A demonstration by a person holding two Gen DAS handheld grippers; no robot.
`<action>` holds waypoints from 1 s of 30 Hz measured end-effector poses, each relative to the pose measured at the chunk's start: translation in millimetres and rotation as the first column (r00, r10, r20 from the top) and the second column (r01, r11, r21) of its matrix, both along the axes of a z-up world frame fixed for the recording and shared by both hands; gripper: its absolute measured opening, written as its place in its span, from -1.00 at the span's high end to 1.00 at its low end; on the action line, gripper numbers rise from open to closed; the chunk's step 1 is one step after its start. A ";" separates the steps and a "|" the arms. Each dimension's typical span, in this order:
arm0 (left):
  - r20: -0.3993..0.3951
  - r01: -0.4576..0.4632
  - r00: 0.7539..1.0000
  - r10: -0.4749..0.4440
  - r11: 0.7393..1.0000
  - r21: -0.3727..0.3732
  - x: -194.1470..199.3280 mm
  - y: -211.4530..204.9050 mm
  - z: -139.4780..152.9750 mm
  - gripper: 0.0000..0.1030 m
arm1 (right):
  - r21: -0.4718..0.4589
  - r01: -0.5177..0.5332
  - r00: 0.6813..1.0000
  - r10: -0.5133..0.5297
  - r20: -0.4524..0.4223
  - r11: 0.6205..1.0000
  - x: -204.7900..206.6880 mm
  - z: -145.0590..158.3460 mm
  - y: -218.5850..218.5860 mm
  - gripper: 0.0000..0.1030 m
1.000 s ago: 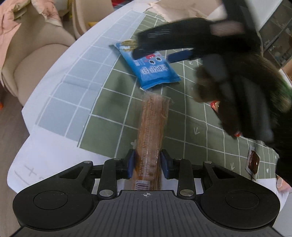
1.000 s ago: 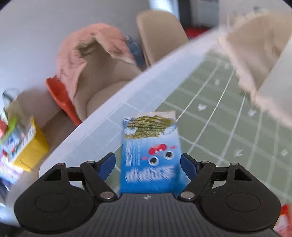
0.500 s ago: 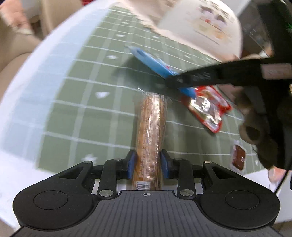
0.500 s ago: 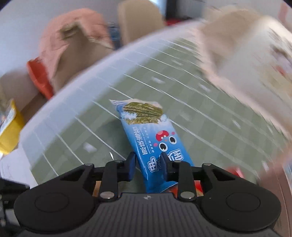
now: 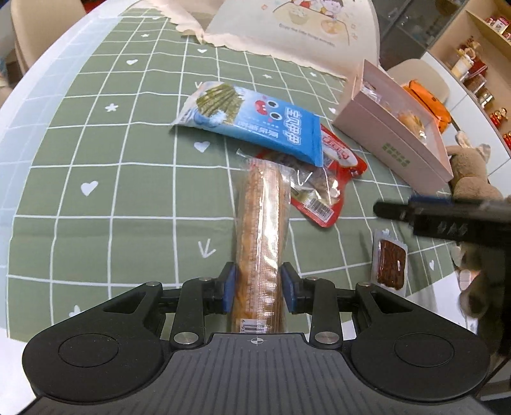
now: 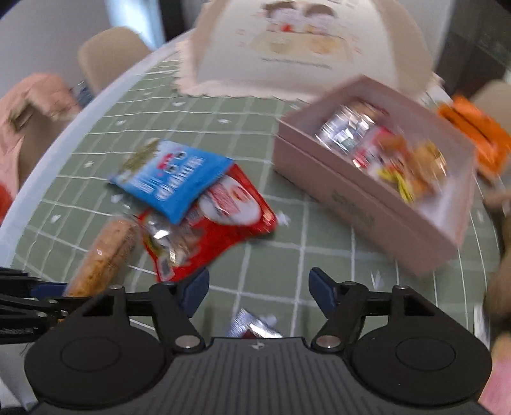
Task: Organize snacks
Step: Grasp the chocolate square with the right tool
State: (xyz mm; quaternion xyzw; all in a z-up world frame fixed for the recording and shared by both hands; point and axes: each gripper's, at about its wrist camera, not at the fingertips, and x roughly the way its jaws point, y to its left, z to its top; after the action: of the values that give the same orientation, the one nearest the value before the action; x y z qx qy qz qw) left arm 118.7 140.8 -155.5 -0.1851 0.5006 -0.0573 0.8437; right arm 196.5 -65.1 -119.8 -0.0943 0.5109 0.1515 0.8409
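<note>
My left gripper (image 5: pixel 258 287) is shut on a long clear packet of orange-brown biscuit sticks (image 5: pixel 262 223), which points away over the green checked tablecloth (image 5: pixel 127 191). A blue seaweed snack packet (image 5: pixel 255 124) lies partly on a red packet (image 5: pixel 338 159). In the right wrist view the right gripper (image 6: pixel 258 287) has its jaws opening with nothing between them, and it hangs nearer than the blue packet (image 6: pixel 172 182) and red packet (image 6: pixel 230 217). A pink box (image 6: pixel 367 198) holding several snacks stands to the right. A small dark snack packet (image 5: pixel 390 263) lies near the table's edge.
A cream paper bag with a cartoon print (image 5: pixel 287 28) stands at the back. A brown plush toy (image 5: pixel 472 172) and an orange thing (image 5: pixel 428 99) sit beyond the pink box (image 5: pixel 392 140). Beige chairs (image 6: pixel 108 54) stand around the round table. A silver wrapper (image 6: pixel 252 325) lies under the right gripper.
The right gripper closed on the blue packet, carried it right onto the red packet, then let go and drew back. My left gripper swung right with the biscuit packet still held.
</note>
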 end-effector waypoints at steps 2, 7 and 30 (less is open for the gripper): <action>0.000 0.005 1.000 -0.005 1.000 0.001 4.4 -2.5 0.3 0.32 | -0.008 0.044 0.998 -0.044 -0.037 0.999 -3.3 -10.8 -3.8 -0.36; 0.007 0.031 1.000 -0.030 0.999 -0.020 10.4 -6.3 -0.1 0.31 | -0.006 0.064 0.998 -0.064 -0.020 0.998 -28.5 -21.4 -8.1 -0.59; 0.034 0.164 0.986 -0.165 0.986 0.039 18.5 -24.8 -3.8 0.27 | 0.004 0.149 0.987 -0.149 0.067 0.989 -66.6 -24.1 -40.8 -0.72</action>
State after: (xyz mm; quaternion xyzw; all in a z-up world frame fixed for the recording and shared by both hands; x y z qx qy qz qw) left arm 137.2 116.0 -159.3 -0.1269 0.4992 -0.1212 0.8485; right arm 129.8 -105.8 -143.8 -0.0615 0.4881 0.0847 0.8665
